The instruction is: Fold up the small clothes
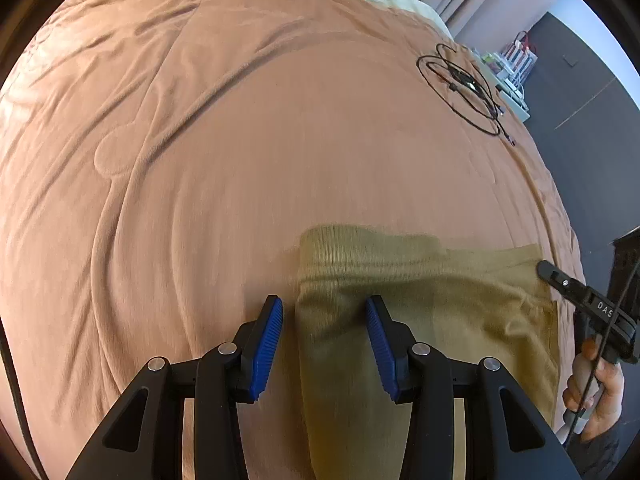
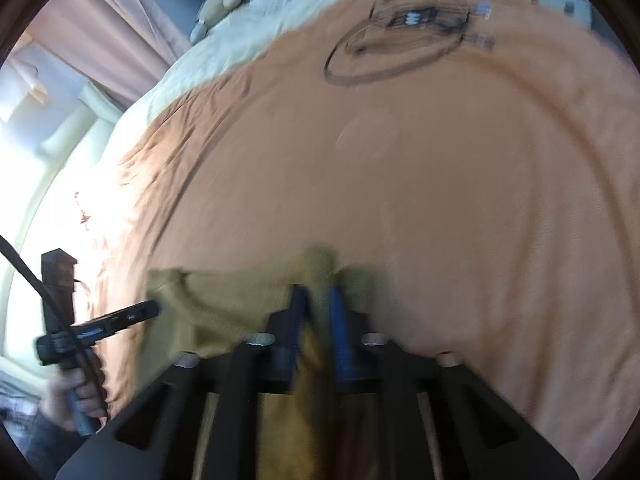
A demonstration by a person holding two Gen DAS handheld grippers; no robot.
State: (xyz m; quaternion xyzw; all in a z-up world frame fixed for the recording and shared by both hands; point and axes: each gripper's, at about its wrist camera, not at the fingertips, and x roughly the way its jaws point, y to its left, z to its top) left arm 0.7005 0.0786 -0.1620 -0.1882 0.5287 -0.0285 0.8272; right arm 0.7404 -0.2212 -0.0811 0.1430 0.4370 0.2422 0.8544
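The 2 blue pads of the left gripper are held partly apart, astride the left edge of the olive garment, gripping nothing. A fold of the garment is pinched between the closed right gripper. The garment is spread on the orange bedcover.

Left gripper fingers parted, right gripper pinched.
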